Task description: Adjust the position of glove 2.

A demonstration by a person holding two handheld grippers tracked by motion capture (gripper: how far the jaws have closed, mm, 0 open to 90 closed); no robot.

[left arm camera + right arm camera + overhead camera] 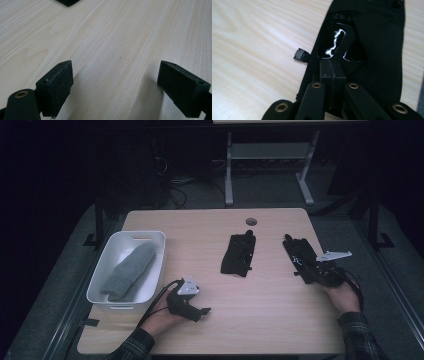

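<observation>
The right tongs (pixel 331 72) are fully closed, jaws pressed flat together, with their tips on the near end of a black glove (pixel 372 50). Whether a fold of fabric is pinched between them cannot be told; the pads meet with no visible gap. In the high view these tongs (pixel 306 270) sit at about four o'clock on the surface (pixel 270 320), and the glove (pixel 298 254) runs away from them toward twelve. A shiny patch with a white mark lies just beyond the tips, and a small black buckle (pixel 300 55) sticks out of the glove's edge at nine o'clock from the tips.

The left tongs (pixel 115 87) stand wide open over bare wood with nothing between them, resting at about seven o'clock on the surface (pixel 192 307).

A second black glove (pixel 239 254) lies near the centre, well apart from the first. At nine o'clock stands a white tub (pixel 155 240) with a grey glove (pixel 129 270) lying in it.

The step in hand looks like taking up the right-hand glove, probably to move it to the tub. To do it well, make sure the pads have a real fold of cuff fabric, not just the top layer. If nothing is caught, open, press lower and close again. Lift slowly so the limp glove hangs free, watching that the buckle does not drag.
</observation>
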